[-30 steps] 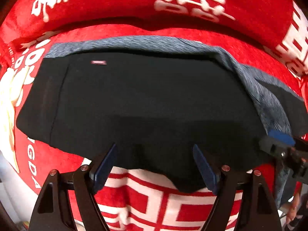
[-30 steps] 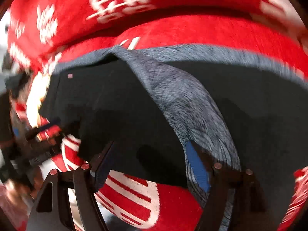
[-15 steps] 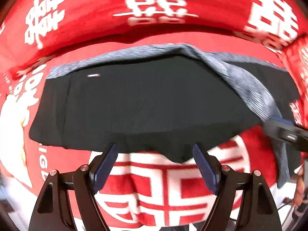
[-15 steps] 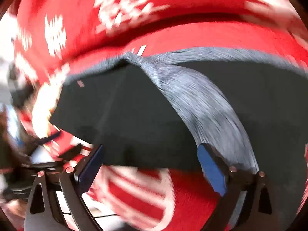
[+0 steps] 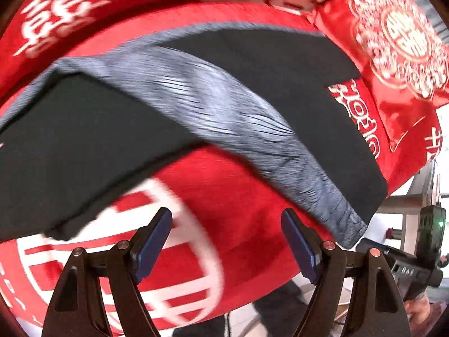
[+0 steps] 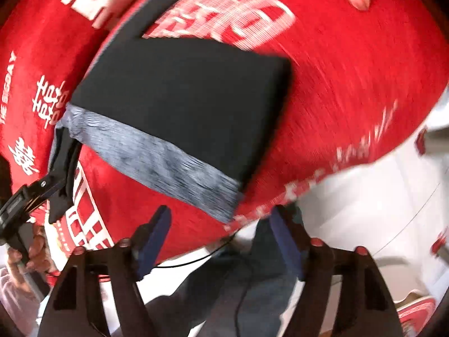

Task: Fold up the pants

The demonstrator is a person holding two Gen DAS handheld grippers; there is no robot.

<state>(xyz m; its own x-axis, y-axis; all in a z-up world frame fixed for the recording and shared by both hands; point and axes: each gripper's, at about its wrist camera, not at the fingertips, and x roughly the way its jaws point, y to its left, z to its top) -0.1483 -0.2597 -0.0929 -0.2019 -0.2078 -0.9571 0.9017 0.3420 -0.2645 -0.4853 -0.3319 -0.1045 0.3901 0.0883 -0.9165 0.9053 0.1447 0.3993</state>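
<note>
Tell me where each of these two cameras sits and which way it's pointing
Left wrist: rides the left gripper, looking along its open fingers at the black pants with their grey waistband on the red blanket; the right gripper shows at the right edge.
Right wrist: rides the right gripper, fingers open, facing the pants; the left gripper and hand show at left.
Shared: pants, waistband, blanket.

Black pants (image 5: 84, 146) with heathered grey waistband (image 5: 230, 118), red blanket (image 5: 230, 196) with white characters
</note>
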